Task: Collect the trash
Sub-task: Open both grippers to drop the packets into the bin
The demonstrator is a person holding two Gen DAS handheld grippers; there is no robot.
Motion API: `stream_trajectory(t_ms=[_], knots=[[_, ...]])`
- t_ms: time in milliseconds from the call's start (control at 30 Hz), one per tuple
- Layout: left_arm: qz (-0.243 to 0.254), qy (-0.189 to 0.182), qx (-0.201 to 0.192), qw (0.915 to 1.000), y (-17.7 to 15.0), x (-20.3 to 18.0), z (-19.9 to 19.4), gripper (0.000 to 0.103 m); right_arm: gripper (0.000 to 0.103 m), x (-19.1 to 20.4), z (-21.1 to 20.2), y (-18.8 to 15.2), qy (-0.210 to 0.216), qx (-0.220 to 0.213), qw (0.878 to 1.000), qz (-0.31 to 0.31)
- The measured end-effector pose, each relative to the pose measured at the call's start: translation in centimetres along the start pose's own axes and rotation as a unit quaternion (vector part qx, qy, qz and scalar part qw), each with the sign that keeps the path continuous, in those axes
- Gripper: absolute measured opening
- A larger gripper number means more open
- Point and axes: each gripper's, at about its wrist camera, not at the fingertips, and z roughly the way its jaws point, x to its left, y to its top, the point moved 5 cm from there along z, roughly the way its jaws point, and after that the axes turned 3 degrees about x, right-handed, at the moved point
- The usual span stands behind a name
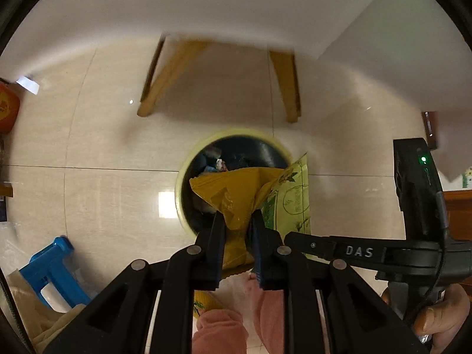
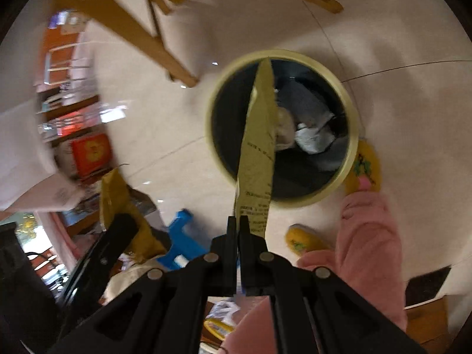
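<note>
Left wrist view: left tool (image 1: 237,218) pinches a yellow snack bag (image 1: 236,194) over the bin (image 1: 183,177); right tool (image 2: 237,221) clamps a pale-green wrapper (image 2: 258,147) toward twelve o'clock.

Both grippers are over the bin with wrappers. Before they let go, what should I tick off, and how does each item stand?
1. Left gripper grips the yellow wrapper: ok, jaws pinch it.
2. Right gripper grips the pale green wrapper: ok, jaws shut on its edge.
3. Trash bin open, room inside: ok, rubbish sits low.
4. Yellow wrapper over the opening: ok in the left wrist view.
5. Pale green wrapper over the opening: ok in the right wrist view, though partly beyond the rim in the left one.
6. Slippers clear of the bin: not ok, one touches it.
</note>
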Motion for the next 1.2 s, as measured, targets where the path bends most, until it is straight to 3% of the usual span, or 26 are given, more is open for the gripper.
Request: stream_trajectory(t_ms=[167,233,300,533,800,1200], knots=[[0.001,0.011,0.020,0.9997,0.8,-0.9,4.8,0.030,0.008,-2.5,3.1,3.1,-0.038,0.018,0.999,0.011],[-0.004,0.012,0.022,0.9997,1.0,-1.0,5.4,0.033,0.046,-2.7,3.4,3.8,-0.058,0.009,0.998,-0.004],[-0.009,0.014,0.020,0.9997,1.1,-1.0,5.6,0.040,0.058,-2.3,2.8,4.0,-0.066,-0.014,0.997,-0.026],[-0.024,0.031,0.006,0.9992,1.7,-0.2,5.3,0.043,0.058,-1.7,1.1,3.7,-0.080,-0.063,0.992,-0.071],[-0.047,0.037,-0.008,0.9982,2.2,1.3,3.5,0.043,0.058,0.1,-0.1,3.3,-0.099,-0.091,0.984,-0.118],[-0.044,0.038,-0.034,0.9977,1.4,1.6,-4.0,0.043,0.058,4.8,-4.1,0.4,-0.097,-0.117,0.978,-0.144]])
